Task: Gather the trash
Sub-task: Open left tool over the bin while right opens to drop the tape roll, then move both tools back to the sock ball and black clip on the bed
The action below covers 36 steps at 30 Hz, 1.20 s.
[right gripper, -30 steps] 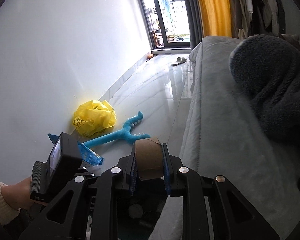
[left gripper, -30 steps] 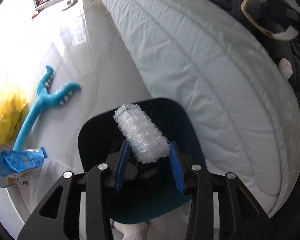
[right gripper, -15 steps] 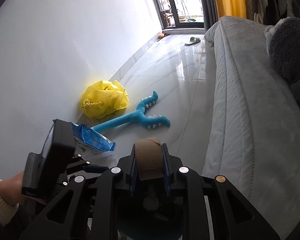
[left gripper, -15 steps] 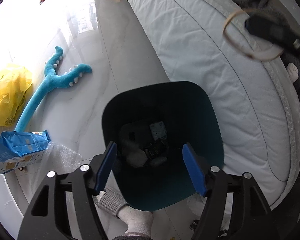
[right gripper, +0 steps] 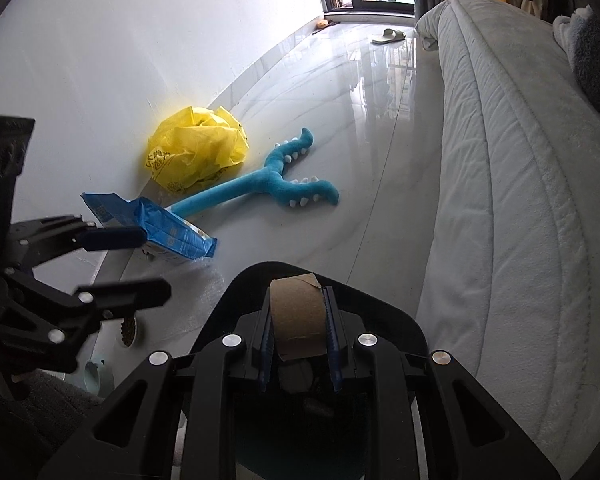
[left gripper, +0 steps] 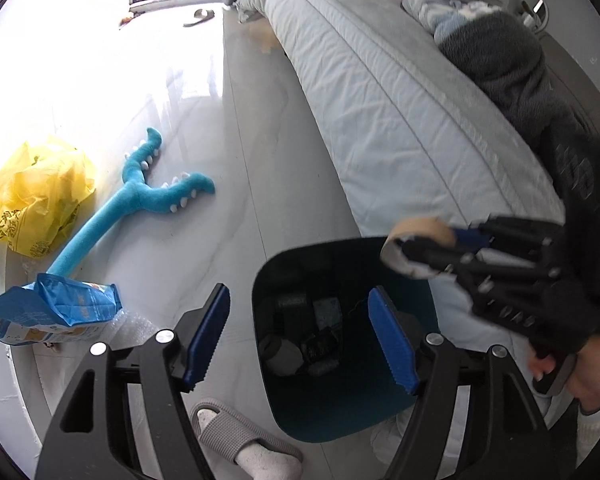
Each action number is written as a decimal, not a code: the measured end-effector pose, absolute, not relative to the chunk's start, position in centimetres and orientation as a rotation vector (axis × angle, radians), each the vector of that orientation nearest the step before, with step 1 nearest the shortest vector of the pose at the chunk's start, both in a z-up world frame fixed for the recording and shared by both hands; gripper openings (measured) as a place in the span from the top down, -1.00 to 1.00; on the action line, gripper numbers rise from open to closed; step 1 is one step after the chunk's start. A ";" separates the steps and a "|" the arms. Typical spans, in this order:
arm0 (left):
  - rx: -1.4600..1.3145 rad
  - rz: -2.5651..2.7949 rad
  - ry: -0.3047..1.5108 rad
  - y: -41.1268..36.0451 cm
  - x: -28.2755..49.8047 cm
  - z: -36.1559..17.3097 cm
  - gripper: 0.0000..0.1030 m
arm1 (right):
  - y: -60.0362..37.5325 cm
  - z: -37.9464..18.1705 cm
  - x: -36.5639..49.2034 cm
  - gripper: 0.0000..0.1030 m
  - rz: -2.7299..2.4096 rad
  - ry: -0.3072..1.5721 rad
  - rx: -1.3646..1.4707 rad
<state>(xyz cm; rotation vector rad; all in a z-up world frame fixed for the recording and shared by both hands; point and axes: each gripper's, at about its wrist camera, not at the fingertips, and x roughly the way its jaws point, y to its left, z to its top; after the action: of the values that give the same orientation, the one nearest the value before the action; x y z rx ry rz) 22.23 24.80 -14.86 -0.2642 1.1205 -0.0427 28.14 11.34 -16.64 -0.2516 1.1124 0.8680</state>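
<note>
Over bin (right gripper: 404, 320) rim | right tool (right gripper: 298, 330) clamps cardboard roll (right gripper: 298, 316) | left tool (left gripper: 300, 336) opening (empty) | floor (left gripper: 260, 152) bare beside

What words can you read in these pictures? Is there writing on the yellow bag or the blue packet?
No text here can be read for sure.
Yellow plastic bag: dark printed characters and a round mark near its lower edge, too blurred and crumpled to read.
Blue snack packet: pale print on its side, too small and blurred to read.
Cardboard roll held in the right gripper: plain, no writing visible.
</note>
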 end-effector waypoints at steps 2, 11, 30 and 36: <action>-0.275 -0.035 1.087 25.1 22.2 -14.0 -0.44 | 11.6 -17.4 28.0 0.56 0.867 1.137 -0.269; -0.314 -0.019 0.903 25.1 22.3 -9.6 -0.42 | 12.7 -20.8 26.9 0.56 0.863 1.229 -0.354; -0.306 -0.034 0.602 22.5 21.9 -2.1 -0.41 | 11.8 -20.7 23.5 0.23 0.907 1.286 -0.437; -0.315 -0.042 0.564 20.8 22.4 -1.3 -0.41 | 9.4 -17.6 23.6 0.07 0.932 1.205 -0.355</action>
<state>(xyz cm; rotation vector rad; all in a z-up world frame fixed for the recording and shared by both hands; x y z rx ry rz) 22.40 20.78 -1.26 -0.3153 0.5637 -0.0417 23.62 9.39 -17.62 -0.3550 1.2052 0.9317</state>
